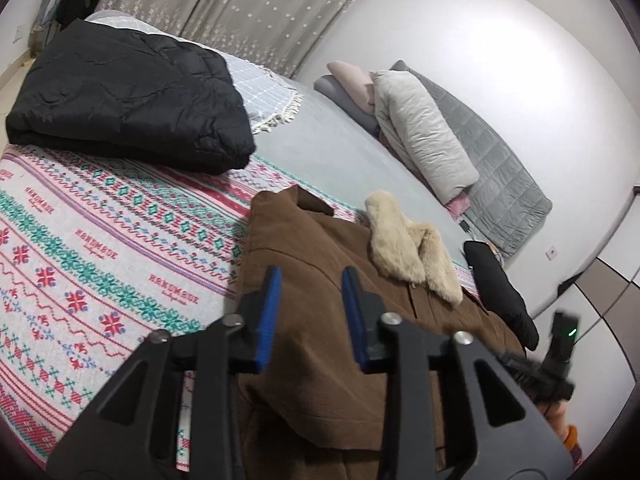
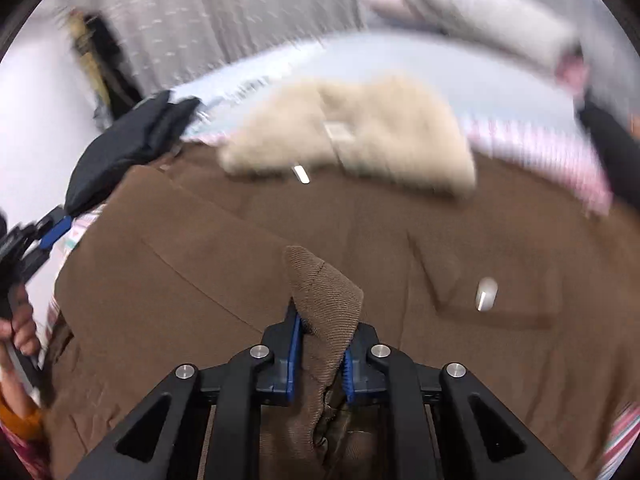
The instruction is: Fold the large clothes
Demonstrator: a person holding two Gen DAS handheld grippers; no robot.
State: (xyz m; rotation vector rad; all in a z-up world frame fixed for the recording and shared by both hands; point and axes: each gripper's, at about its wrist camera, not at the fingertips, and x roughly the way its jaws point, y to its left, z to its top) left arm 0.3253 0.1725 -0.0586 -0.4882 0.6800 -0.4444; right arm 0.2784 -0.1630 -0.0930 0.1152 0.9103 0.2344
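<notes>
Covering most of both views, the bed (image 1: 332, 148) carries a grey sheet, with a patterned blanket (image 1: 100, 248) in red, teal and white spread over its near side. On that blanket lies the brown coat (image 1: 320, 280), laid mostly flat, its cream fur collar (image 1: 404, 244) toward the pillows. In the right wrist view the coat (image 2: 240, 240) fills the middle of the frame, blurred, with the fur collar (image 2: 360, 136) at its far edge.

Beyond the coat, at the far corner of the patterned blanket, sits a folded black jacket (image 1: 128, 96), partly resting on a pale checked throw with fringe (image 1: 272, 96). A grey quilted pad (image 1: 496, 168) and a light puffy garment or pillow (image 1: 424, 136) lie against the wall (image 1: 500, 40). A smaller black item (image 1: 500, 292) lies just beside the coat's collar end.

The right gripper (image 2: 320, 344) has its blue-padded fingers (image 2: 294, 344) pinching a raised fold of the brown coat, the cloth standing up between them. The left gripper (image 1: 310, 312) hovers over the coat's near edge with its fingers (image 1: 268, 312) spread apart and nothing between them; it also shows at the left edge of the right wrist view (image 2: 44, 236), held in a hand (image 2: 20, 332).
</notes>
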